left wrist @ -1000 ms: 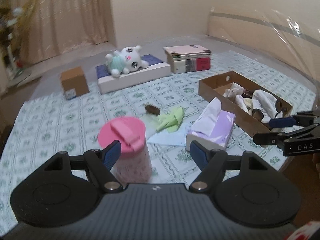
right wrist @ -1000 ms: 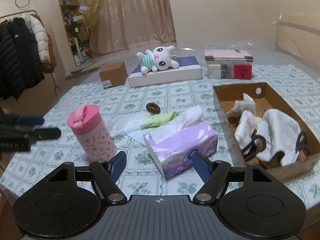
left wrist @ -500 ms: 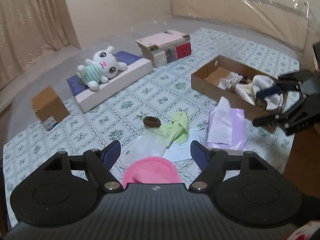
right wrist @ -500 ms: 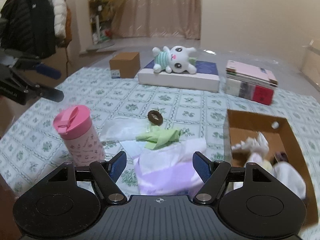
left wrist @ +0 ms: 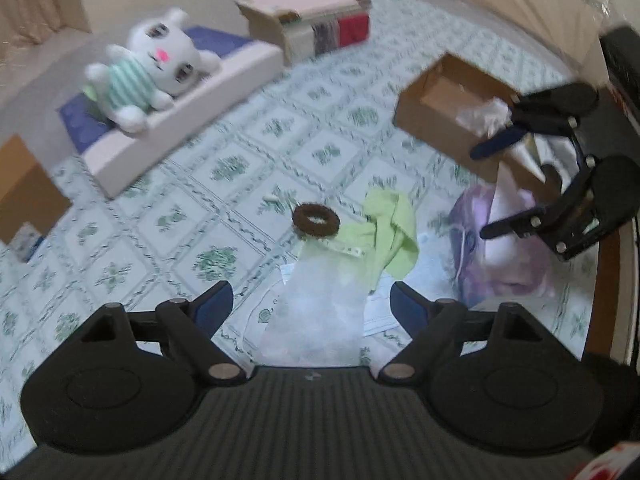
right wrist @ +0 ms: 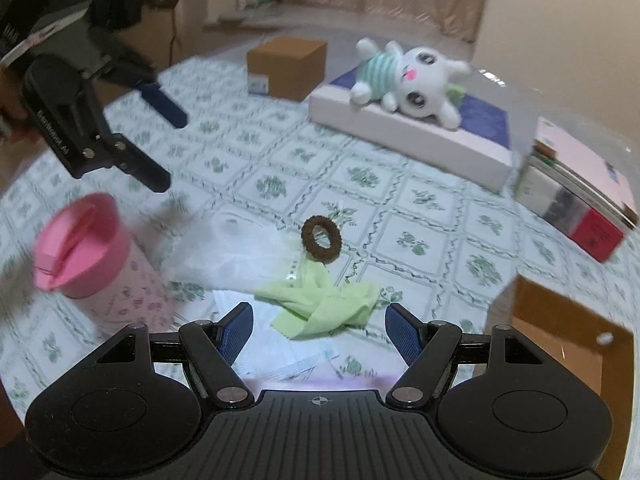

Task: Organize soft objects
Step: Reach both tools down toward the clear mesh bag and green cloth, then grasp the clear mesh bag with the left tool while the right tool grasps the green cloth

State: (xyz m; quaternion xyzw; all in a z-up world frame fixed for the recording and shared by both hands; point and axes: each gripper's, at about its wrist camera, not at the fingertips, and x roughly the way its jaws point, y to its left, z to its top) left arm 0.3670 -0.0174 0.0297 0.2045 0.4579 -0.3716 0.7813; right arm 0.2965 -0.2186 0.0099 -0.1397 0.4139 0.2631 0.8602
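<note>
Left wrist view: the left gripper (left wrist: 311, 304) is seen spread, its jaws having just been opening, with nothing pinched; a translucent plastic bag (left wrist: 320, 296) lies on the patterned cloth (left wrist: 224, 168) below the gap. A brown hair ring (left wrist: 316, 219) and a green cloth (left wrist: 390, 228) are found near the middle of the surface, the ring touching the bag's far end. A cardboard tray (left wrist: 432, 108) is noted toward the right edge.

Right wrist view: the right gripper (right wrist: 318, 330) is seen spread and empty above the green cloth (right wrist: 320, 306). A plush rabbit (right wrist: 404, 80) is recorded on a flat box (right wrist: 408, 136) at the far edge, and a pink cup (right wrist: 92, 252) near the left edge.
</note>
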